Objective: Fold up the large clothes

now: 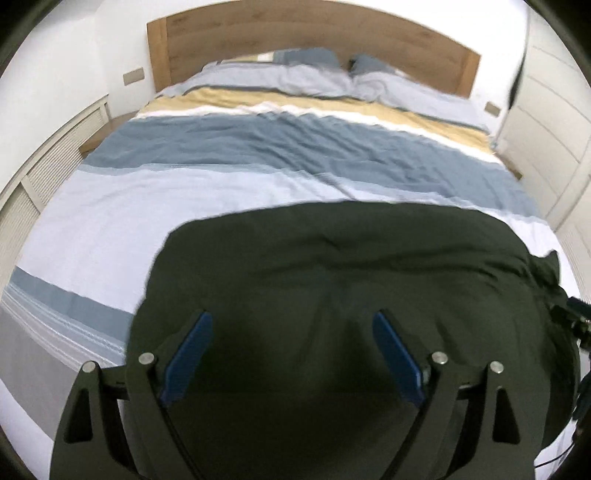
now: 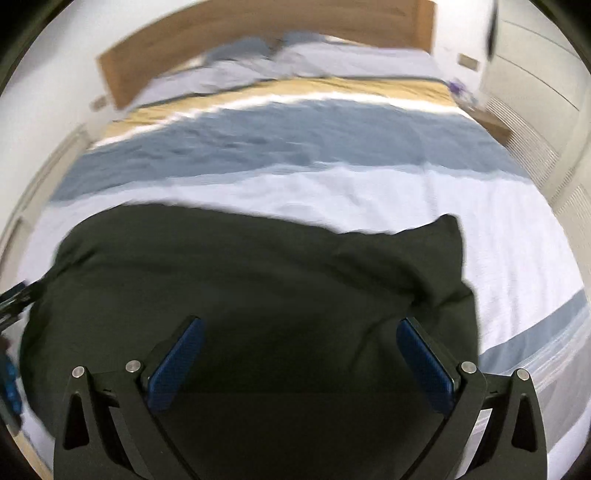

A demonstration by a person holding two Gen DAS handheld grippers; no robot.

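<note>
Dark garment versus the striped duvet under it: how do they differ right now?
The dark garment is one plain dark green-black colour; the striped duvet has blue, white and tan bands. The garment covers only the near part of the bed; the duvet spans it. The garment lies on top, the duvet beneath. Both are wrinkled fabric lying flat.

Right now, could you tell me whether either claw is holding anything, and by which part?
Nothing is held: the left claw and right claw are open above the dark green fabric garment.

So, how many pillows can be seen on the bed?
2: one pillow left of centre by the headboard, another pillow to its right. The duvet may hide more.
</note>
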